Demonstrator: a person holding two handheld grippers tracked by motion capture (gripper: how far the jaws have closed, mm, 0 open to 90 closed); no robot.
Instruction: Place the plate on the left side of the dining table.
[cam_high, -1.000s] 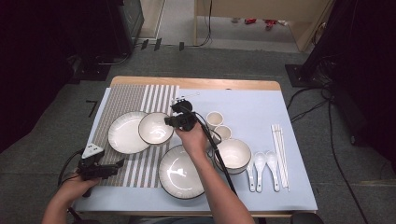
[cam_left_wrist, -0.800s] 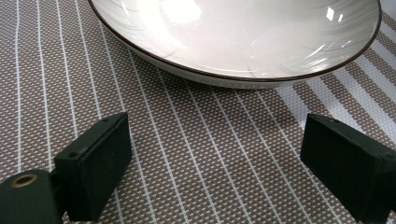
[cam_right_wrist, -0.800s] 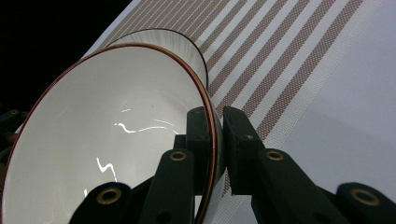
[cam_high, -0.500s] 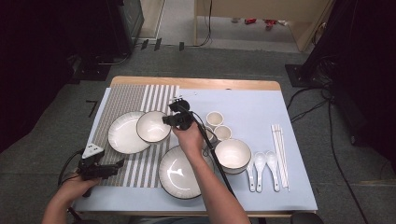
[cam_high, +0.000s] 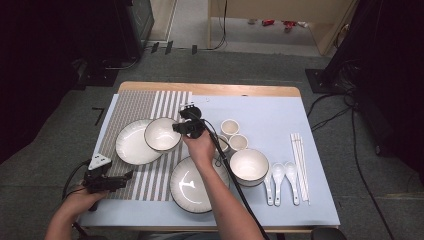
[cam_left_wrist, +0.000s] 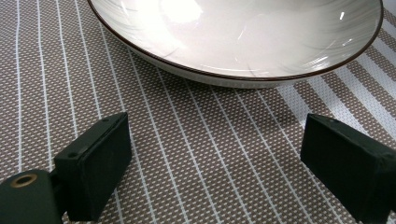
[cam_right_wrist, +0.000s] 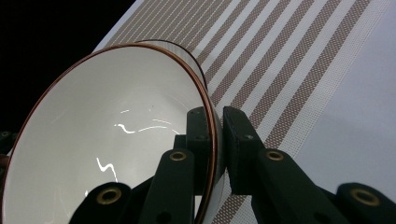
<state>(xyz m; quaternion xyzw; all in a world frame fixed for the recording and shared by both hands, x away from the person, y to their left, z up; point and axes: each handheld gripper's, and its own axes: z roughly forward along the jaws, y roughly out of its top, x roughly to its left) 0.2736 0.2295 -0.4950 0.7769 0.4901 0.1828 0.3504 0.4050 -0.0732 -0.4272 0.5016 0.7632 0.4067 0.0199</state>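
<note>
While the left gripper (cam_high: 107, 181) rests at about eight o'clock on the striped placemat (cam_high: 150, 175), its jaws spread wide with nothing between them, a shallow plate (cam_high: 132, 145) lies just past it. Toward the centre, the right gripper (cam_high: 186, 127) pinches the rim of a bowl (cam_high: 161, 134), which overlaps that plate's three o'clock edge.
</note>
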